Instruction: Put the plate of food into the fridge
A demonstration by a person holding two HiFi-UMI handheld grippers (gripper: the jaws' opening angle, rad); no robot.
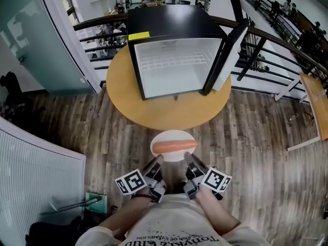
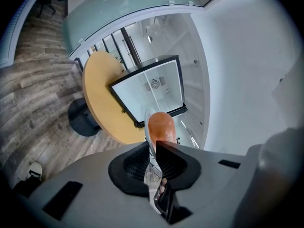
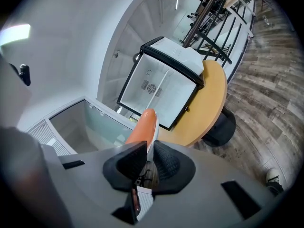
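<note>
A white plate point(image 1: 173, 135) carrying an orange-red sausage point(image 1: 174, 146) hangs over the wood floor, just short of the round wooden table point(image 1: 123, 86). My left gripper point(image 1: 158, 161) is shut on the plate's near-left rim. My right gripper point(image 1: 187, 159) is shut on its near-right rim. A black mini fridge point(image 1: 174, 65) stands on the table with a white, bare interior; its door point(image 1: 225, 58) is swung open to the right. In the left gripper view the left gripper point(image 2: 153, 146) pinches the plate's edge point(image 2: 147, 127) below the sausage point(image 2: 161, 127). The right gripper point(image 3: 148, 151) likewise clamps the plate point(image 3: 154, 132) by the sausage point(image 3: 142, 127).
A dark railing point(image 1: 266, 40) curves behind the table over a lower floor. A glass partition point(image 1: 31, 40) stands at the far left, a white slatted panel point(image 1: 36, 183) at the near left, a wooden tabletop point(image 1: 315, 104) at the right. The table's dark base point(image 2: 80, 120) rests on the floor.
</note>
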